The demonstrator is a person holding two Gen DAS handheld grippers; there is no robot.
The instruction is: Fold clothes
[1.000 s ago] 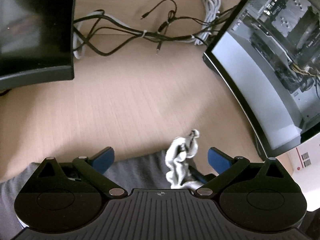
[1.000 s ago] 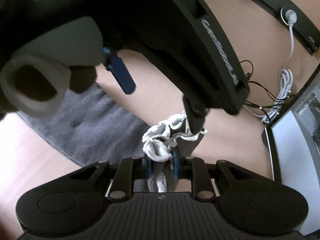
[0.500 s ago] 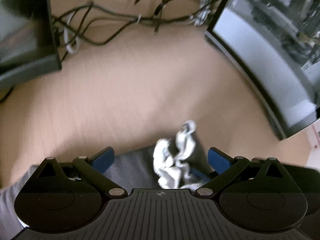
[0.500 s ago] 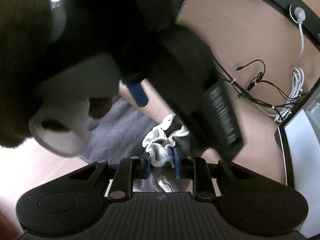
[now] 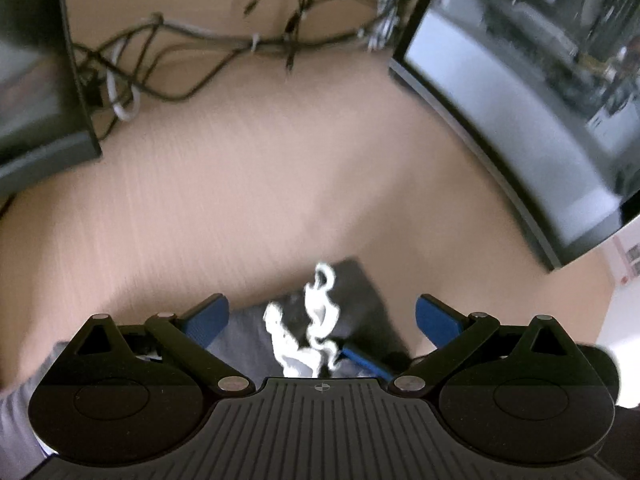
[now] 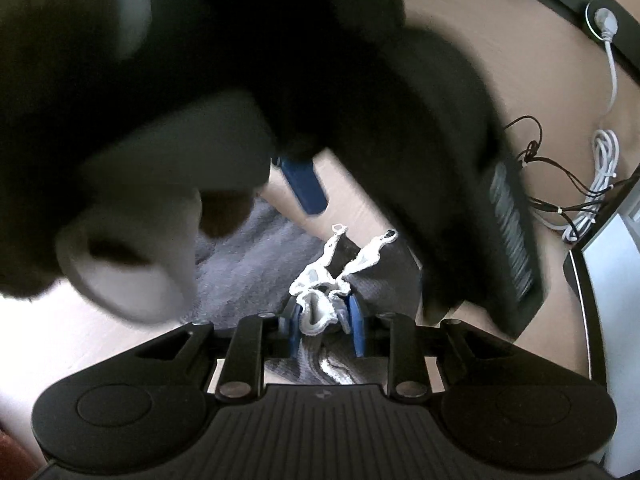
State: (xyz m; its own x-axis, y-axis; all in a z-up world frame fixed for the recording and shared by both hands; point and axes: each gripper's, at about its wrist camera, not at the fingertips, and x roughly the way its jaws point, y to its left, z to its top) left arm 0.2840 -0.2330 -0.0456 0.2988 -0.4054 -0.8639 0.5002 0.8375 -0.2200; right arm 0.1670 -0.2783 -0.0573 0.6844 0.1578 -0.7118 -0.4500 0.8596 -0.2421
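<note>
A grey cloth with a white trimmed edge (image 6: 248,252) lies on the wooden desk (image 5: 280,184). My right gripper (image 6: 325,320) is shut on the bunched white edge of the cloth (image 6: 320,304). My left gripper (image 5: 322,312) is open and empty, hovering just above that same bunched edge (image 5: 316,320); it fills the top of the right wrist view as a dark blurred mass, one blue fingertip (image 6: 306,188) showing. The right gripper's blue finger (image 5: 362,358) shows low in the left wrist view.
A dark monitor (image 5: 36,92) stands at the left and a curved monitor (image 5: 520,80) at the right. A tangle of cables (image 5: 224,44) lies at the back of the desk, with a white cable (image 6: 604,160) and a desk socket (image 6: 602,22) to the right.
The left gripper has moved over and closer to the right gripper, now covering most of the right wrist view. The right gripper keeps its hold on the cloth's white edge.
</note>
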